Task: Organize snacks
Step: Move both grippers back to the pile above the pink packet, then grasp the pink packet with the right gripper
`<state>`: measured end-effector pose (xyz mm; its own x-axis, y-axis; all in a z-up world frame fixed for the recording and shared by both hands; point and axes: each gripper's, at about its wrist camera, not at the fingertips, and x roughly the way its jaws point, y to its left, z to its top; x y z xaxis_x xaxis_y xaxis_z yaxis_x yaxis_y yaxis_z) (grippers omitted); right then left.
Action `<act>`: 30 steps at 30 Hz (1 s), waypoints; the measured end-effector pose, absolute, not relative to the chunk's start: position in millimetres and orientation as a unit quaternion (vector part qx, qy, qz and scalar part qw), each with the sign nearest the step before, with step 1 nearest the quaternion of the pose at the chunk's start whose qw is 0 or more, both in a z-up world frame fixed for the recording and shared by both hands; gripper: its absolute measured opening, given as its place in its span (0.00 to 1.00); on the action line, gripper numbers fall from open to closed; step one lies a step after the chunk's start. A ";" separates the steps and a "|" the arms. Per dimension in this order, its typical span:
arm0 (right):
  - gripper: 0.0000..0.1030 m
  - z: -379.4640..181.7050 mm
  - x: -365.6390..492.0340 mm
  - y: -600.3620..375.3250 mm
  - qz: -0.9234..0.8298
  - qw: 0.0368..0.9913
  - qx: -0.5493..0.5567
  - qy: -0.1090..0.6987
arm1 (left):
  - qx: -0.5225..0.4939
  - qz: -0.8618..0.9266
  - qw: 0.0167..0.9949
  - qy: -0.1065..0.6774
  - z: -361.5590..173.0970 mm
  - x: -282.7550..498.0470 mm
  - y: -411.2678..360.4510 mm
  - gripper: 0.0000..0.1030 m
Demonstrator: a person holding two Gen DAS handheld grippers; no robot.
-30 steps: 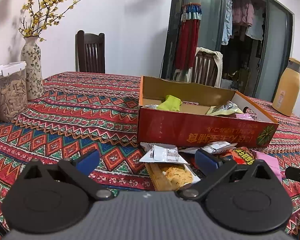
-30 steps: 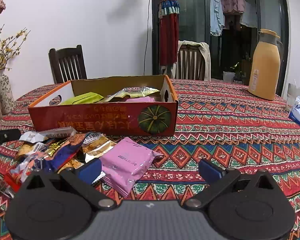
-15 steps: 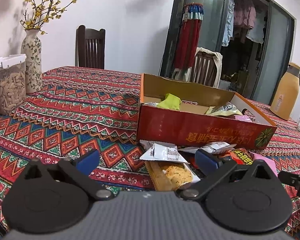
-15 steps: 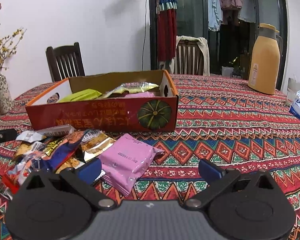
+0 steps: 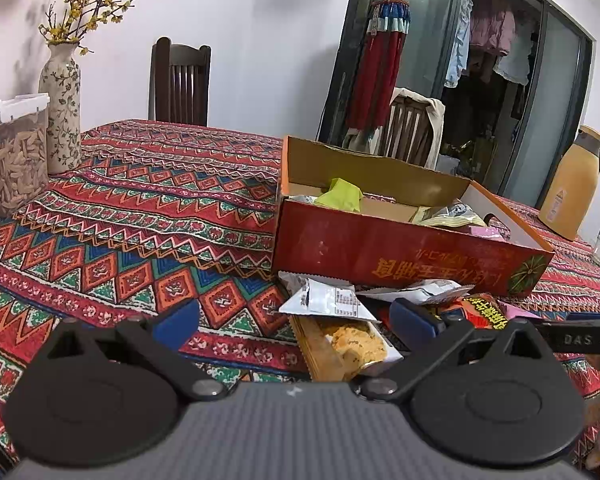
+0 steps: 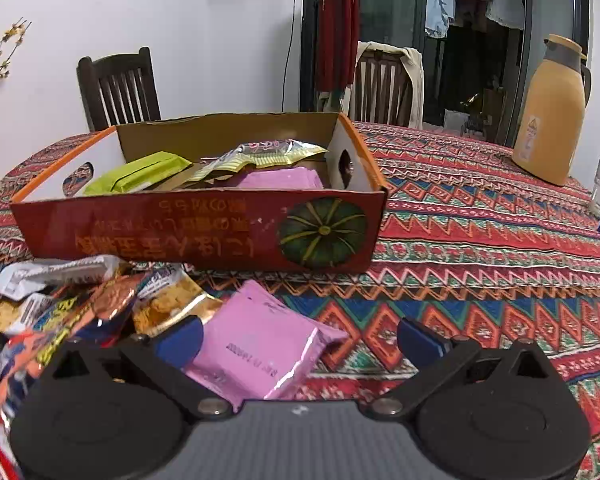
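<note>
Both tools advanced; pink packet point(image 6: 260, 344) reads "200601".

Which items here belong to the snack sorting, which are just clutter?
Job: cardboard box, pink packet on the table, loose snack pile, cookie pack.
Clutter: thermos, vase, cereal container, chairs.

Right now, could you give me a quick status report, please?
Left gripper open, empty. Right gripper open over pink packet. Box part filled, loose snack pile in front. Nothing blocking.
</note>
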<state>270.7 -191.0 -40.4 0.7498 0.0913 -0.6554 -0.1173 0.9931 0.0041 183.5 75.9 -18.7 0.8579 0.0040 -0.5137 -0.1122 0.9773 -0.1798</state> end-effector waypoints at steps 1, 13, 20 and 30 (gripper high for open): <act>1.00 -40.9 271.4 -189.7 0.056 0.935 -0.020 0.349 | -0.103 0.030 0.958 0.266 -18.8 183.9 76.0 1.00; 1.00 -48.6 277.0 -183.5 0.065 0.927 -0.014 0.369 | -0.108 0.027 0.957 0.267 -19.7 184.4 77.3 1.00; 1.00 -54.6 268.3 -193.9 0.065 0.923 -0.015 0.379 | -0.110 0.025 0.957 0.267 -19.9 184.2 77.4 1.00; 0.80 -52.2 259.9 -193.4 0.093 0.928 -0.021 0.360 | -0.113 0.025 0.957 0.265 -19.3 183.6 77.8 1.00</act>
